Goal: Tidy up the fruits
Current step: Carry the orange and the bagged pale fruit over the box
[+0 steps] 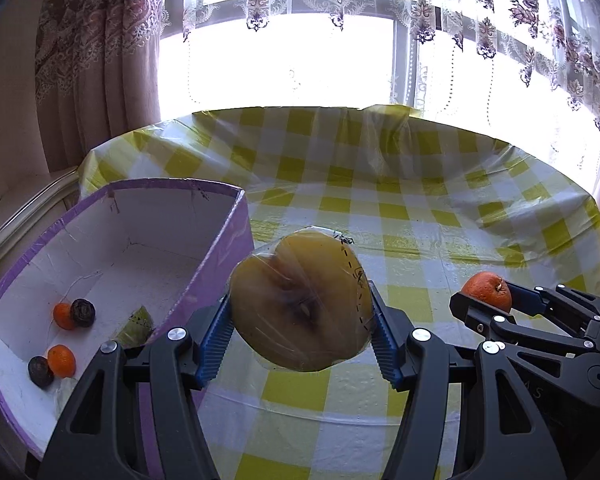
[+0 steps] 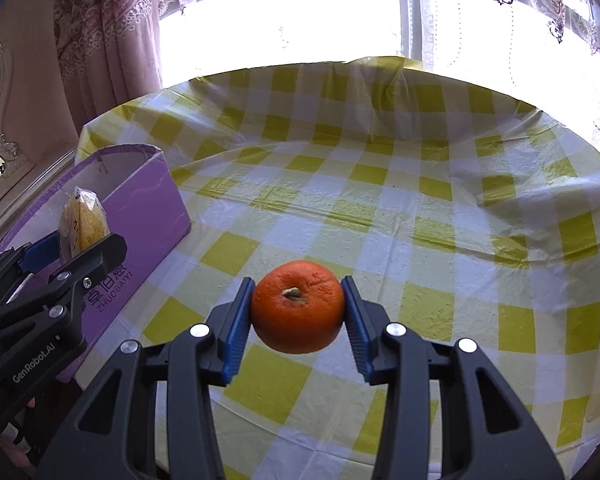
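Yellow-and-white checked plastic cloth (image 2: 380,208) covers the table; both of your grippers are above it, each loaded.

Left gripper (image 1: 302,312): your blue ribbed pads are clamped on a halved yellow fruit (image 1: 300,300) sealed in clear film. The cut face is turned toward the camera, brownish around the core. The fruit is clear of the cloth, just right of the purple box (image 1: 228,240). From the right wrist view the same wrapped half appears edge-on in front of the box's open top.

Right gripper (image 2: 298,308): your pads are pressed on both sides of an orange (image 2: 298,306), stem end facing the camera. It is off the cloth, over the near part of the table, and well to the right of the box. In the left wrist view it sits at the right edge, level with the other gripper.

Purple box: white inside, open at the top, standing at the left side of the table. The side wall carries printed lettering, "ZHUOBAIYI".

Box contents, left wrist view:
- two small oranges (image 1: 62,360)
- two dark round fruits (image 1: 83,312), one paired beside each orange
- one green wrapped piece (image 1: 136,324) against the near wall, partly hidden by your gripper

Behind the table: a bright window (image 1: 300,64) with a patterned sheer curtain (image 1: 540,32) and a heavier drape (image 1: 100,60) on the left.
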A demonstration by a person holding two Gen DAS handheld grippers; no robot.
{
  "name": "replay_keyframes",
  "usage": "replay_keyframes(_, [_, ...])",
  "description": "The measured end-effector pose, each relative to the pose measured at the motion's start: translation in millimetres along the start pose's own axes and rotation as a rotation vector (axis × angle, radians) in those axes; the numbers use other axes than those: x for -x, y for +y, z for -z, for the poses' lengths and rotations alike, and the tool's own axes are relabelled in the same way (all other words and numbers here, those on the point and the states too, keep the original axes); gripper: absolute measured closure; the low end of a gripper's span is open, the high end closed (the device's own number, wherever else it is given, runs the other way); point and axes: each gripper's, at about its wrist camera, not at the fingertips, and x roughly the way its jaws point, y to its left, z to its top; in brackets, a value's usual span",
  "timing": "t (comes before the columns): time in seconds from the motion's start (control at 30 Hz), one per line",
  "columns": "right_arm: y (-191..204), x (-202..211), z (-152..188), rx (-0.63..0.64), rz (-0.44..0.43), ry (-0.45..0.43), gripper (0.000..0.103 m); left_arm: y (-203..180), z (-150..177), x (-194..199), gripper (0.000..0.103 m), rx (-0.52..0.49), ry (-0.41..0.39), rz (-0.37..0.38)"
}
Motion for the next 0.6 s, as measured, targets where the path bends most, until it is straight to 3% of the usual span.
replay_keyframes(0.33, [74.0, 26.2, -17.1, 0.124, -0.107, -0.057, 0.059, 58.9, -20.6, 42.4, 0.044, 0.052, -0.088, -0.101])
replay_keyframes(0.6, [142.6, 31.2, -30.3, 0.256, -0.200, -0.079, 0.059, 112.5, -26.3, 62.4, 0.044, 0.096, -0.115, -0.213])
